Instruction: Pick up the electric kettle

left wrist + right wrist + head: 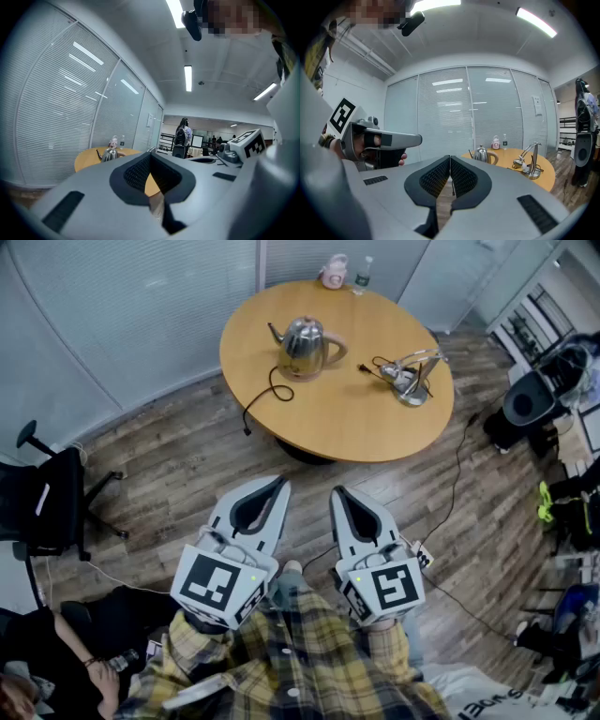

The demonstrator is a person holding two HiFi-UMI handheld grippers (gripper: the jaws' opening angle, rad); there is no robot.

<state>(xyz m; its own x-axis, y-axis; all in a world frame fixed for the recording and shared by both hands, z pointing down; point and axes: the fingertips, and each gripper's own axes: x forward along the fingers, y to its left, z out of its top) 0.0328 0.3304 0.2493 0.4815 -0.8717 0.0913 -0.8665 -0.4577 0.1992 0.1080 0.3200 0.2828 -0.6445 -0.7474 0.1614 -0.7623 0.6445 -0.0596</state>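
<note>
While left gripper (281,482) and right gripper (337,491) at 6 o'clock are closed, empty, one kettle (305,348) stands at 12.

Shiny steel electric kettle (302,346), upright on round wooden table (347,418), spout left, cord trailing off edge.

This is an office, a meeting corner by the look of it. Curved glass partitions (487,112) hung with slatted blinds wall off a round wooden table (347,423). A black swivel chair (42,502) on castors stands on the plank floor (159,460). Strip lights (188,78) line the ceiling, and a lit screen (197,140) shows further back.
</note>
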